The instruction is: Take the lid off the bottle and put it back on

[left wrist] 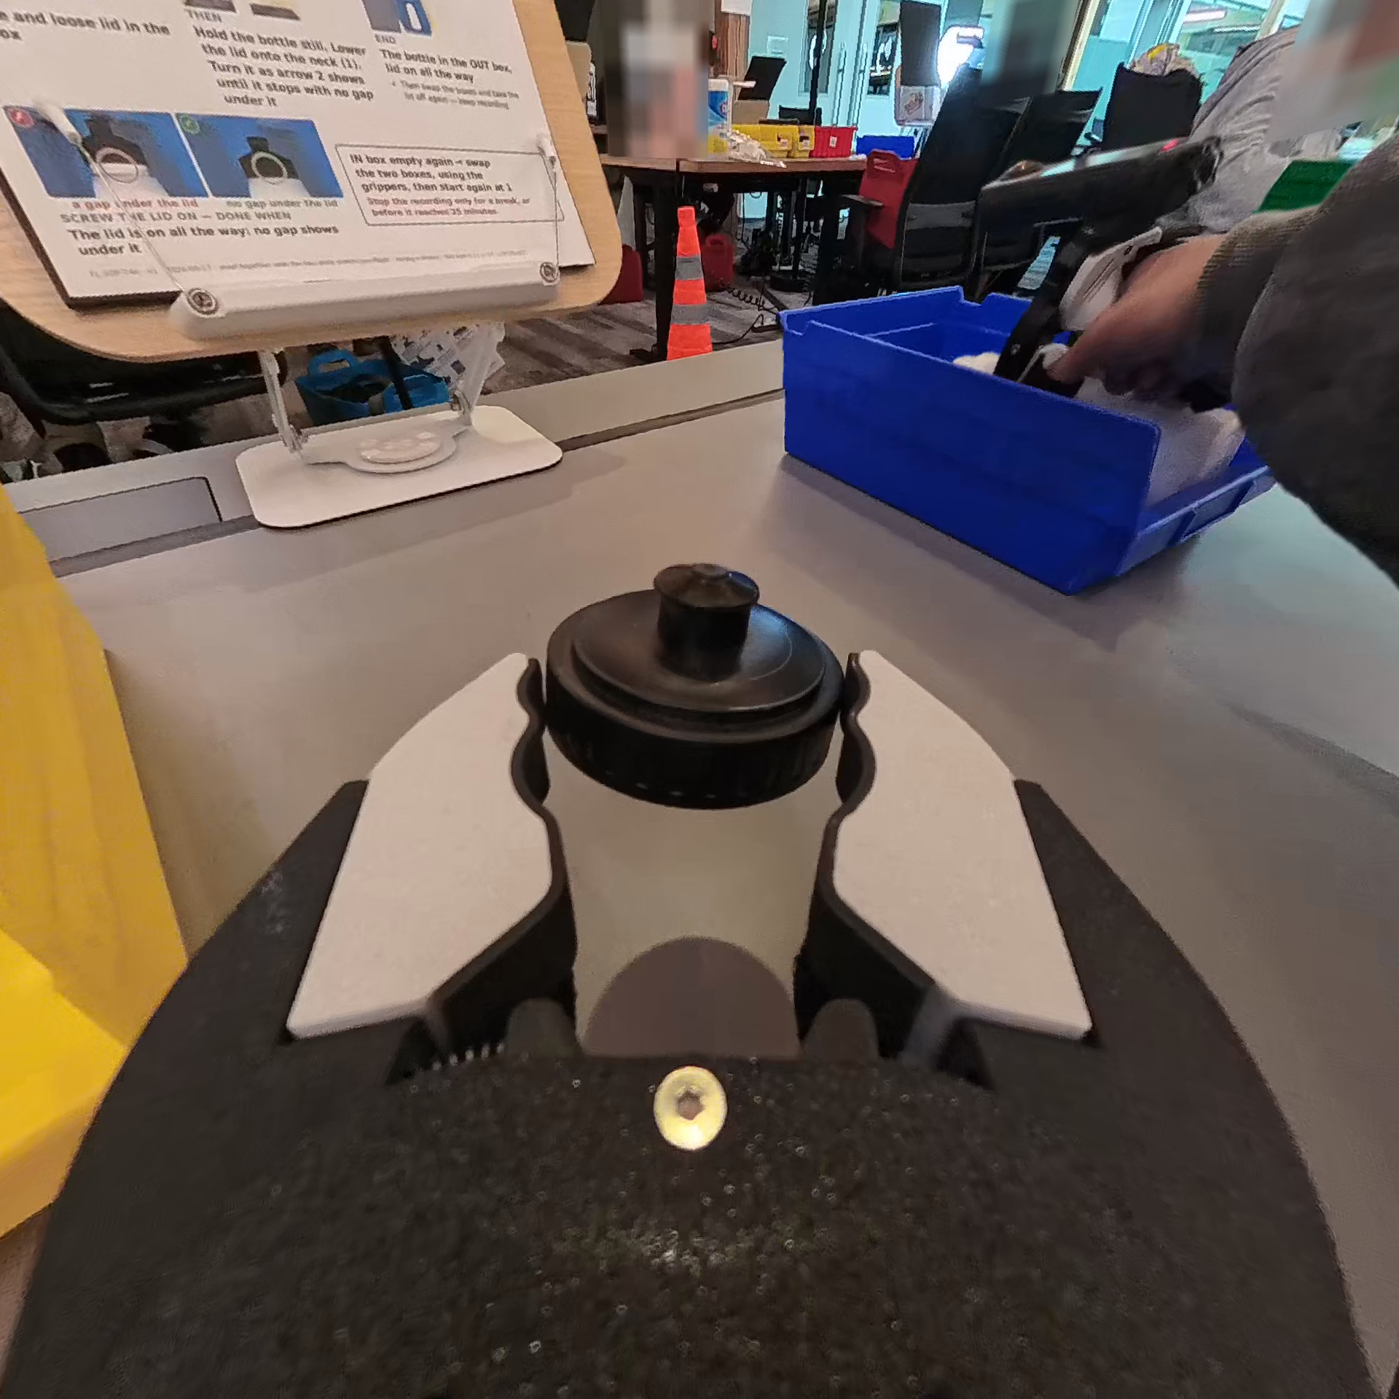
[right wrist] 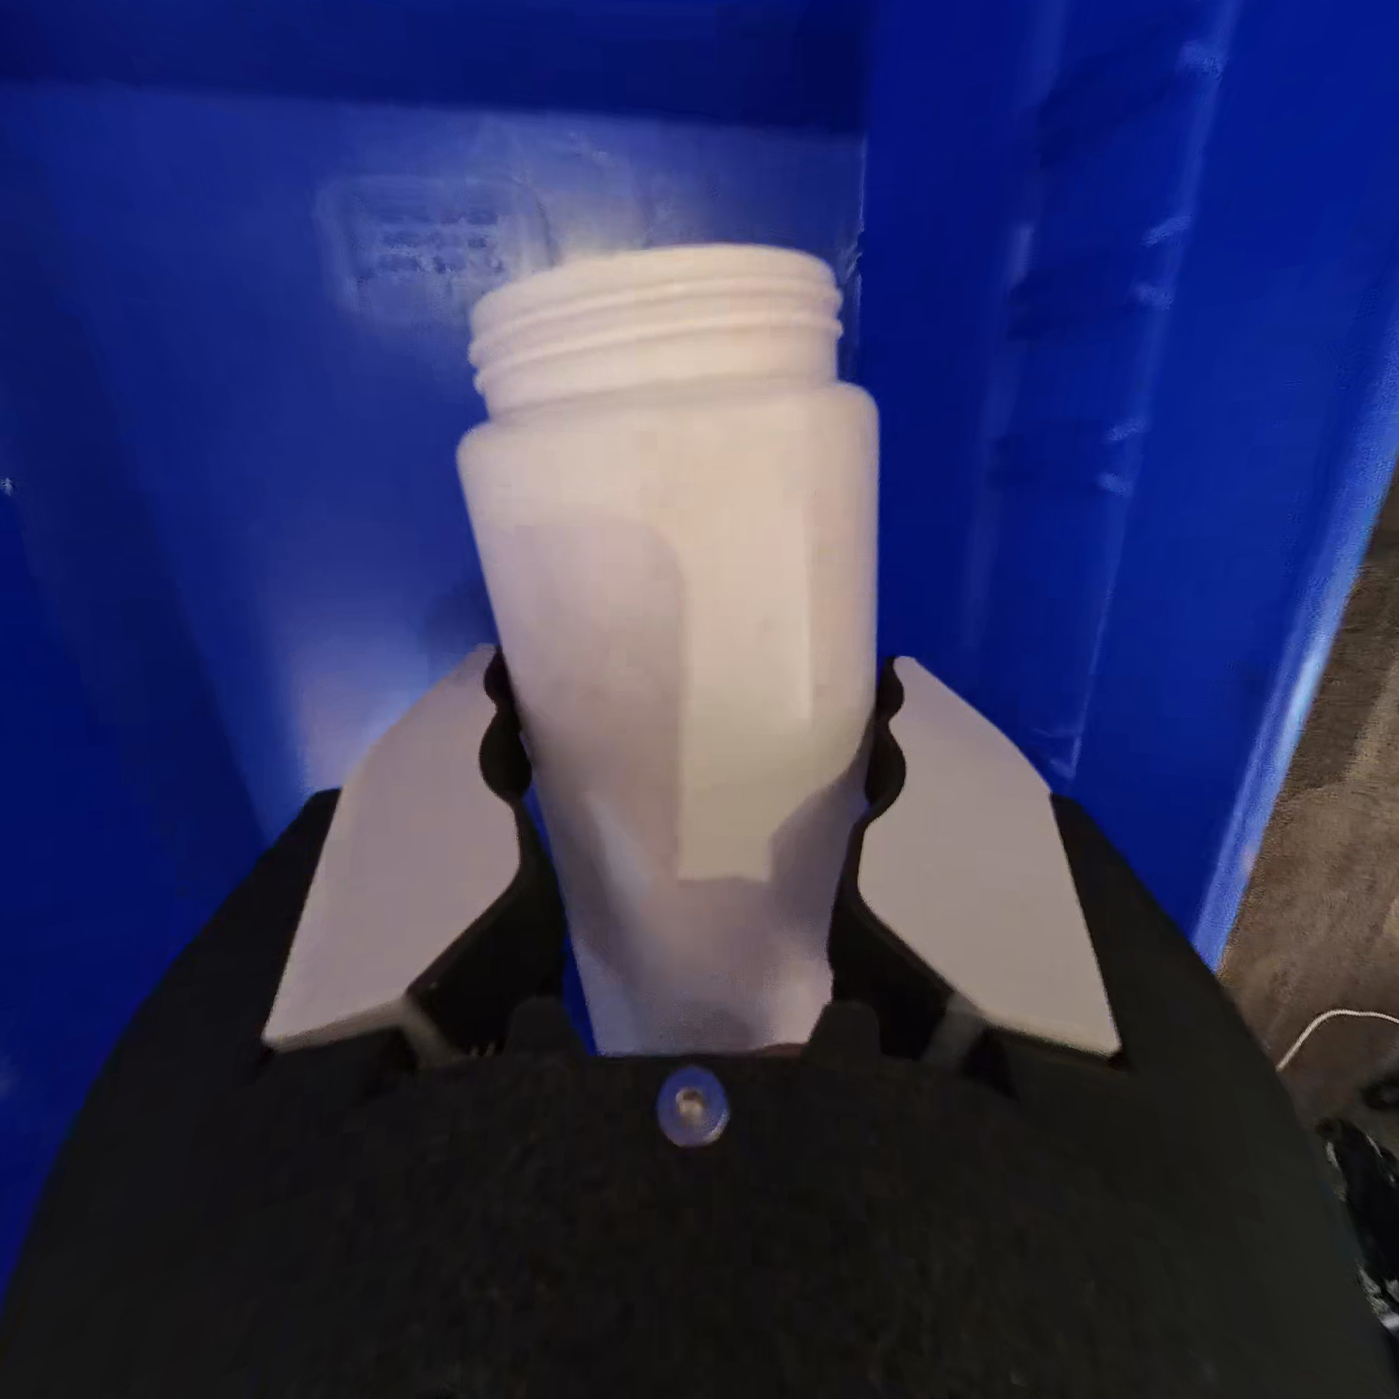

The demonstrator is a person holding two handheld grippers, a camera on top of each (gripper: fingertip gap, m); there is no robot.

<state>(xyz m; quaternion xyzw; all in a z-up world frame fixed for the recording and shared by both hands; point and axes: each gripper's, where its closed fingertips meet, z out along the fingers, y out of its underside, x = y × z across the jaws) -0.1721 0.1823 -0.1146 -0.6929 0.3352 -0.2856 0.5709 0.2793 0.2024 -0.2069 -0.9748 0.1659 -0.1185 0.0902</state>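
In the left wrist view, my left gripper (left wrist: 693, 727) is shut on a white bottle (left wrist: 689, 870) with a black screw lid (left wrist: 693, 704) on its neck, held over the grey table (left wrist: 984, 719). In the right wrist view, my right gripper (right wrist: 693, 681) is shut on a second white bottle (right wrist: 674, 568) with no lid, its threaded neck (right wrist: 655, 333) bare, inside a blue bin (right wrist: 227, 454). The left wrist view also shows the right gripper (left wrist: 1037, 341), held by a hand, reaching into the blue bin (left wrist: 969, 454) at the far right.
A yellow bin (left wrist: 60, 833) stands close at the left edge. A wooden stand with an instruction sheet (left wrist: 303, 151) stands at the back left on a white base (left wrist: 394, 462). An orange cone (left wrist: 689, 288), chairs and tables lie beyond the table.
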